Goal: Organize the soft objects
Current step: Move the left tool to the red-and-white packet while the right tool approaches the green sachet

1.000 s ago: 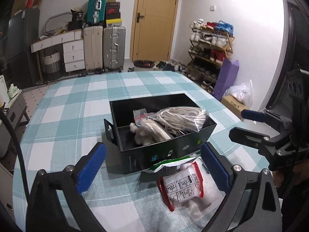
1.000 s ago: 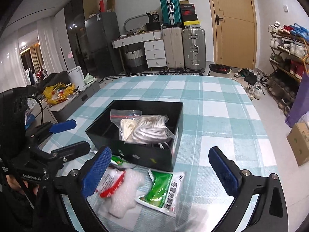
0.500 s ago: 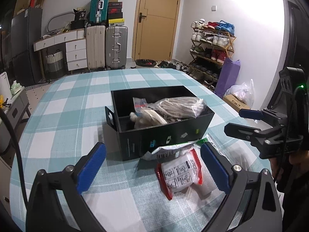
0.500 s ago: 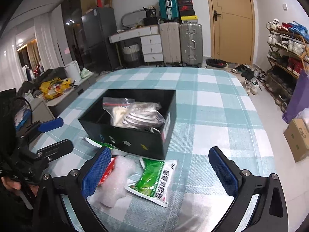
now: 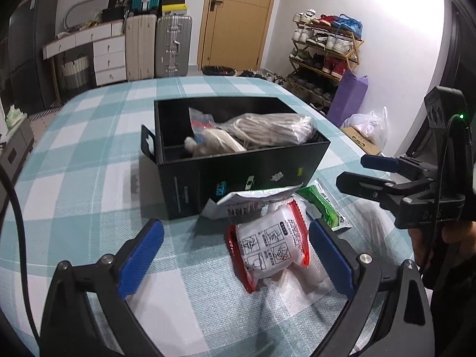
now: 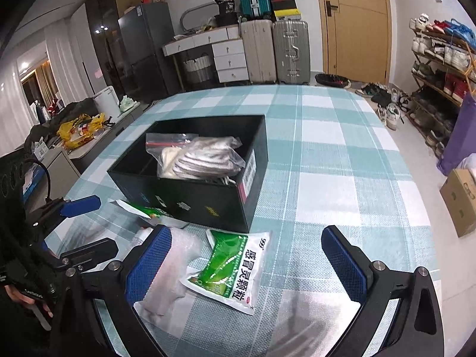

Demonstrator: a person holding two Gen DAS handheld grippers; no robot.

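Both tools hang over the near edge of the checked table (image 6: 327, 136), the left gripper (image 5: 236, 255) and right gripper (image 6: 245, 263) each with fingers spread wide and holding nothing. The black box (image 6: 208, 202) already holds a bagged coil of rope (image 6: 205, 157); outside it, touching its front wall, lie a red-edged packet (image 5: 267, 250), a green sachet (image 6: 235, 264) and bubble wrap (image 6: 172, 270). I'd say they're between pickups, and next one gripper must drop over a loose packet and close gently.
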